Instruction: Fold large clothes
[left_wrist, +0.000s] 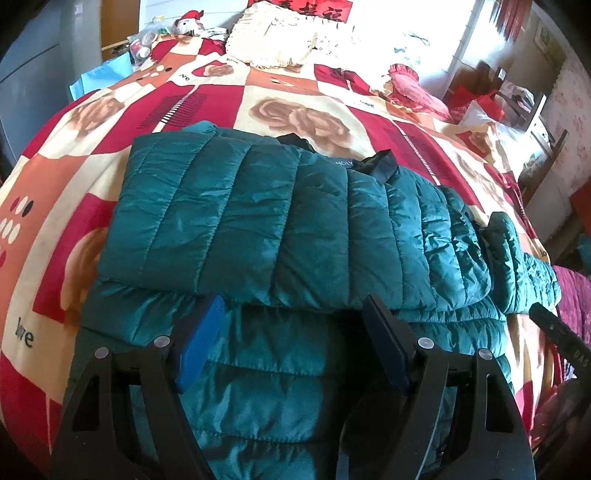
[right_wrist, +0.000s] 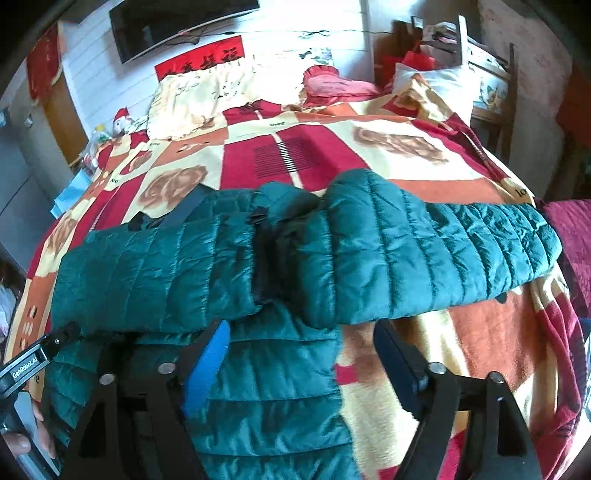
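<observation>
1 sleeve of the teal puffer jacket (left_wrist: 295, 229) is folded across its body on the bedspread (left_wrist: 92, 122); the other sleeve (right_wrist: 461, 251) still sprawls out. Left gripper (left_wrist: 293, 321) and right gripper (right_wrist: 301, 341) hover wide apart over the jacket's near hem, gripping nothing.

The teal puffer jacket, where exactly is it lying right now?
The teal puffer jacket lies partly folded on the red-and-cream patterned bedspread, just ahead of both open grippers; in the right wrist view its sleeve stretches toward the bed's right edge.

Teal quilted puffer jacket (left_wrist: 280, 221), partly folded, flat on bed
</observation>
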